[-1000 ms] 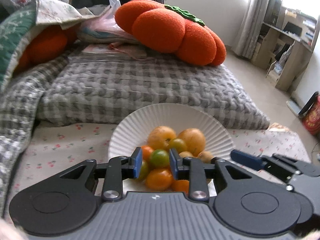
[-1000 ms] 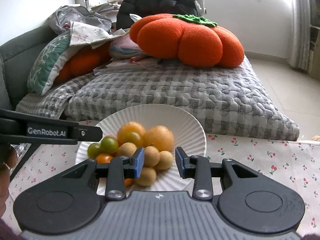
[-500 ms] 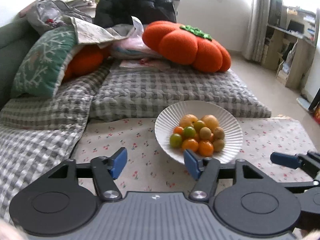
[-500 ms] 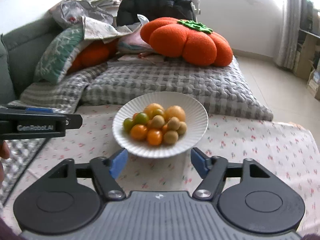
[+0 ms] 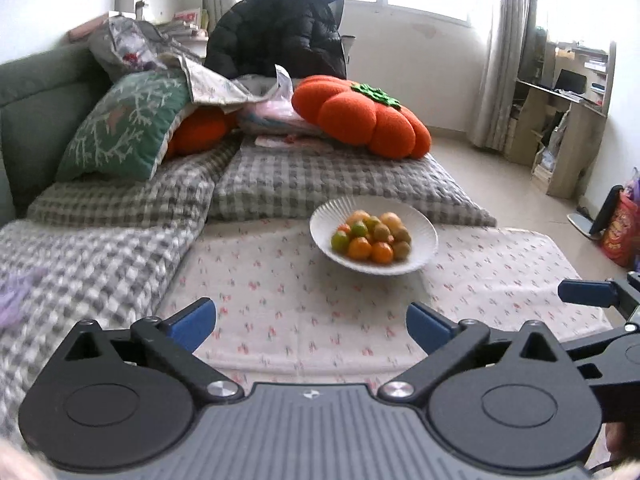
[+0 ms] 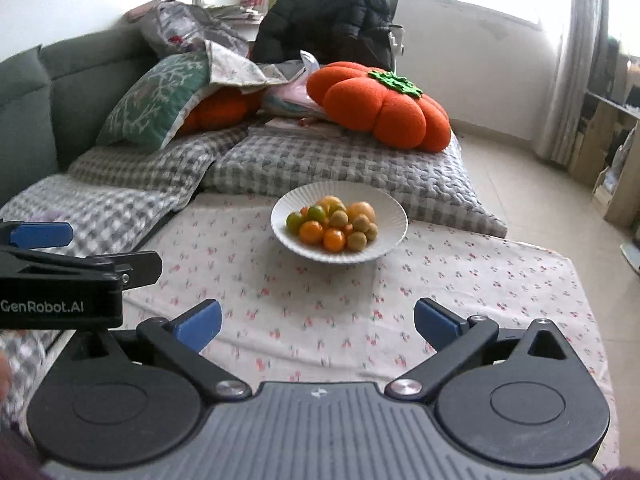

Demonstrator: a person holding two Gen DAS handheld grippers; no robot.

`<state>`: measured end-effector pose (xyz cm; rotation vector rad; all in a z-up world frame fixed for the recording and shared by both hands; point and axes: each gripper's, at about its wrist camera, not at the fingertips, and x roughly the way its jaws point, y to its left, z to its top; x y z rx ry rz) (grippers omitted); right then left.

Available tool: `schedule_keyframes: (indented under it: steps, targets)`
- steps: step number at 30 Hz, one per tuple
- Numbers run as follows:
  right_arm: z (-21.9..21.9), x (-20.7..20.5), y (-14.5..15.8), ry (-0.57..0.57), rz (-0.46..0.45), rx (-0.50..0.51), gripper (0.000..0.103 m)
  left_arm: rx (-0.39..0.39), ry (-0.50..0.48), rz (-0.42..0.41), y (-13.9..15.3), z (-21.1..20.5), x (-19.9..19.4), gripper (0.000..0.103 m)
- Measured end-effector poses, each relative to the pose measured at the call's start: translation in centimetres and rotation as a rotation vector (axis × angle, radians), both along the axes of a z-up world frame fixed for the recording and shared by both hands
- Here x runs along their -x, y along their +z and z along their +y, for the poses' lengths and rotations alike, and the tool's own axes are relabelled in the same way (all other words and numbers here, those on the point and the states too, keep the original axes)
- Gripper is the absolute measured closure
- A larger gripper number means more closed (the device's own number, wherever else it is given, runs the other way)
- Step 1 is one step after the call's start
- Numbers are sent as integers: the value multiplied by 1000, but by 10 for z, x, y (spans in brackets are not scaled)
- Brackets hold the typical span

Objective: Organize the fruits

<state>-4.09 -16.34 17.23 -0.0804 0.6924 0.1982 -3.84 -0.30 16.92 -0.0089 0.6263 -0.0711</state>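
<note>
A white ribbed plate (image 5: 422, 232) (image 6: 386, 208) stands on the floral tablecloth (image 5: 304, 304) (image 6: 344, 312). It holds a pile of small orange, yellow, green and brown fruits (image 5: 370, 234) (image 6: 332, 222). My left gripper (image 5: 310, 326) is wide open and empty, well back from the plate. My right gripper (image 6: 318, 324) is also wide open and empty, well back from the plate. The right gripper's blue fingertip (image 5: 586, 293) shows at the right edge of the left wrist view. The left gripper's fingertip (image 6: 40, 234) shows at the left edge of the right wrist view.
Behind the table lies a sofa with grey checked quilts (image 5: 320, 172) (image 6: 320, 160), an orange pumpkin cushion (image 5: 360, 116) (image 6: 380, 106), a green pillow (image 5: 124, 124) and a black jacket (image 5: 280, 32). A desk (image 5: 568, 120) and floor are at the right.
Both grippers have pulled back and up from the plate and opened wide. A second ago the left one was nearly closed around fruit on the plate; now both are empty and far from it.
</note>
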Motion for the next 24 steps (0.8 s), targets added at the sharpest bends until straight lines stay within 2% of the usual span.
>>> schedule_keyframes:
  steps: [7,12,16,24]
  targets:
    - [-4,13,-3,-63,4,-9,0,-43,2,-22,-1,-2,16,6]
    - [-5,12,-3,-90,-9,-12,0,-15,-2,-35,2,-1,17,6]
    - [-4,15,-2,-98,-33,1,0,-16,1,-53,3,0,20,6]
    - [0,15,-7,-84,-22,11,0,-24,-8,-39,0,-2,19,6]
